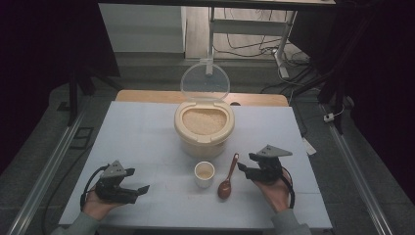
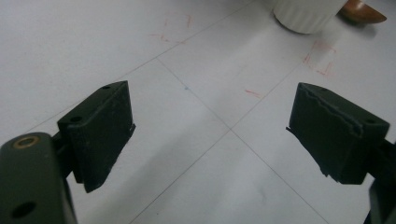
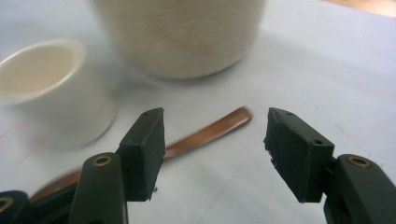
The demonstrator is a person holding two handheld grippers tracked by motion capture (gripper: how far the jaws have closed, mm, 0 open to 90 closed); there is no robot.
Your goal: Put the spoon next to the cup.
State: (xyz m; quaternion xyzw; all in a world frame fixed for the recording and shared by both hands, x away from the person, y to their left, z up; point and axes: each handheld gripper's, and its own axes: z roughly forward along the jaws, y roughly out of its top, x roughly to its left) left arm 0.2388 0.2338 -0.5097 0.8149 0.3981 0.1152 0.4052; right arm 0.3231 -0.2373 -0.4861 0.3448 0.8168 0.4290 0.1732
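While grippers gape (two), one spoon (image 1: 228, 177), one cup (image 1: 204, 174), one bucket (image 1: 204, 128)

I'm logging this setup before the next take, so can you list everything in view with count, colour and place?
rice container: one, cream, middle of the table toward the far side, full of pale grain
lid: one, clear, hinged upright behind the container's opening
cup: one, white, in front of the container
spoon: one, brown, lying flat on the table right of the cup, bowl toward the person
table: one, white cover, wooden edge at the far side
cables: several, dark, on the floor beyond the table
left gripper: one, black, near left of the table, jaws open
right gripper: one, black, jaws open beside the spoon handle
hands: two, one holding each gripper, at the near edge
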